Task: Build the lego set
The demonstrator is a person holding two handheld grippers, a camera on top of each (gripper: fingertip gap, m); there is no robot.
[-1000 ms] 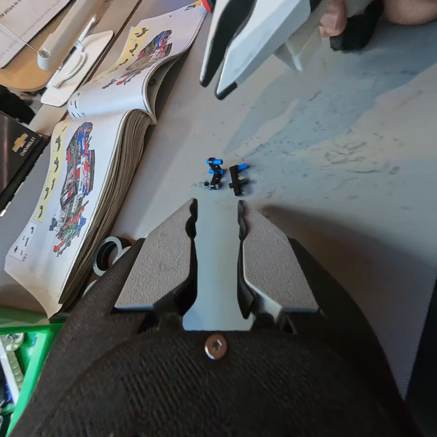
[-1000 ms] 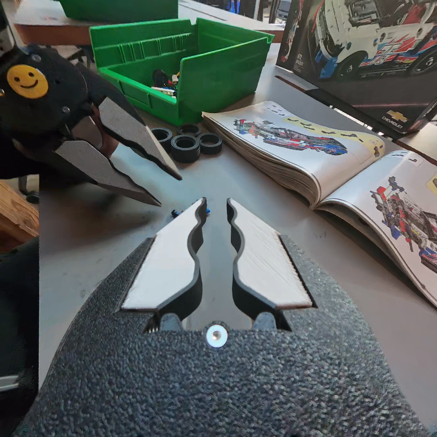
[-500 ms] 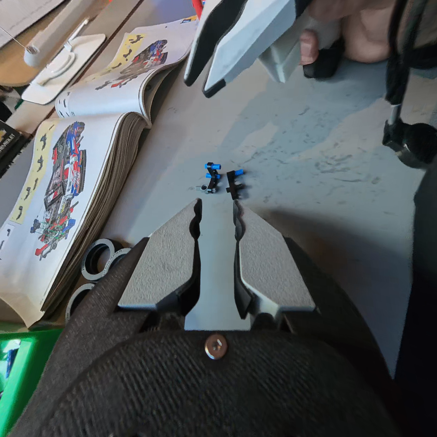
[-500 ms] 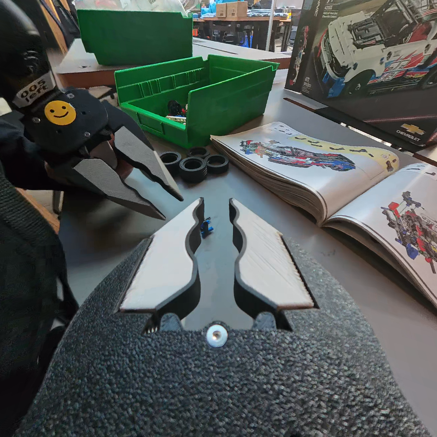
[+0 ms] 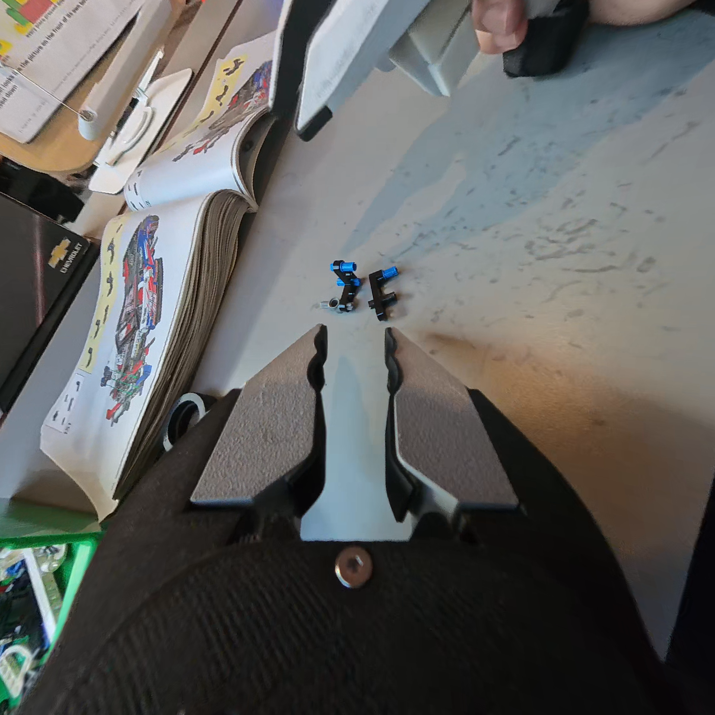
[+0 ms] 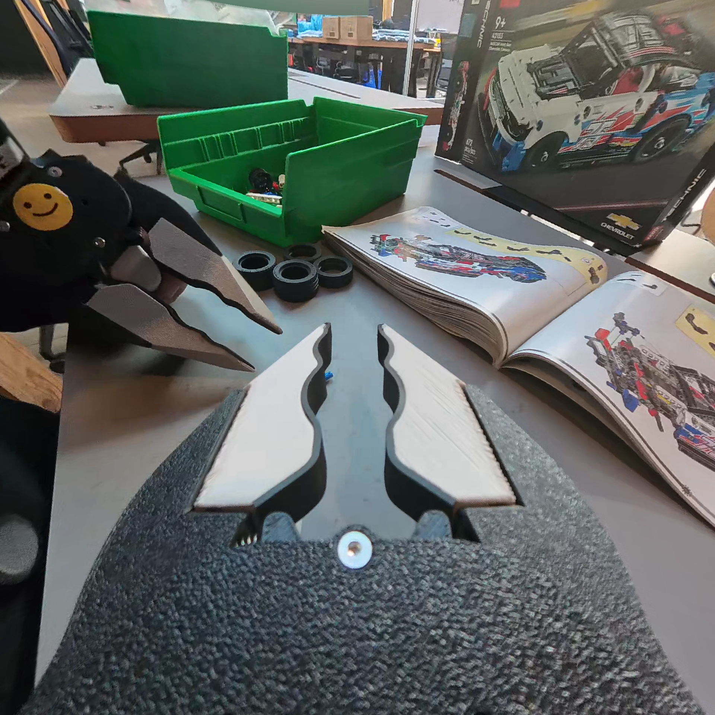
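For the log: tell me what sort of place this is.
Probably a shared workshop or lab, not a home. Behind the table stand more work tables with chairs and cardboard boxes. Green parts bins sit here beside a set box and an open manual.

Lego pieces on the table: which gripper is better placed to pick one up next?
Left. The left gripper is open, aimed at the two small pieces just beyond its tips. The right gripper hides them behind its finger.
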